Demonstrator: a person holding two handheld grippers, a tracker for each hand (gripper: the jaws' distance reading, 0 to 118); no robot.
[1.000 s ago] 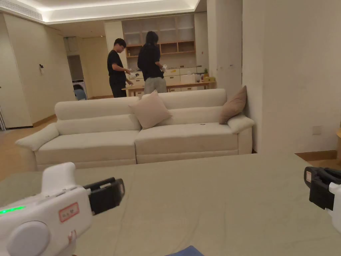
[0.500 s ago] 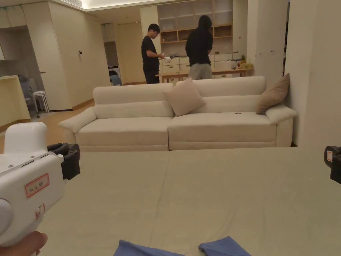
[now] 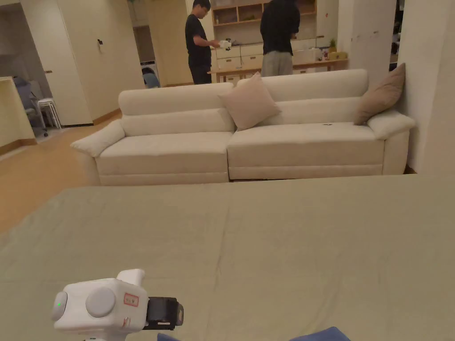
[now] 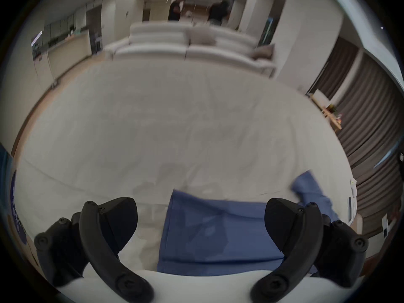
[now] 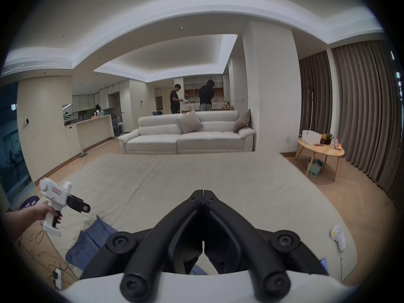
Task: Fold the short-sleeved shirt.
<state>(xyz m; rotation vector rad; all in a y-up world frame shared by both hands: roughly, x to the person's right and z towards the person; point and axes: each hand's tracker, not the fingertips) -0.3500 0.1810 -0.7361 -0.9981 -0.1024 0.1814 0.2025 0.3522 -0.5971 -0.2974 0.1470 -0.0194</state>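
Pale, faintly creased cloth (image 3: 275,239) covers the wide flat surface, with one cream sofa (image 3: 249,133) at its far edge bearing two square cushions, and two people standing beyond. One soft blue shirt (image 4: 209,231) lies rumpled at the near edge. Left gripper (image 4: 201,227) hovers above it, black jaws spread wide. Right gripper (image 5: 203,195) has its jaws pressed together, empty.

Warm dim indoor light from a glowing ceiling recess (image 5: 166,60), left gripper view motion-blurred, gripper views fisheye-bent with black corners
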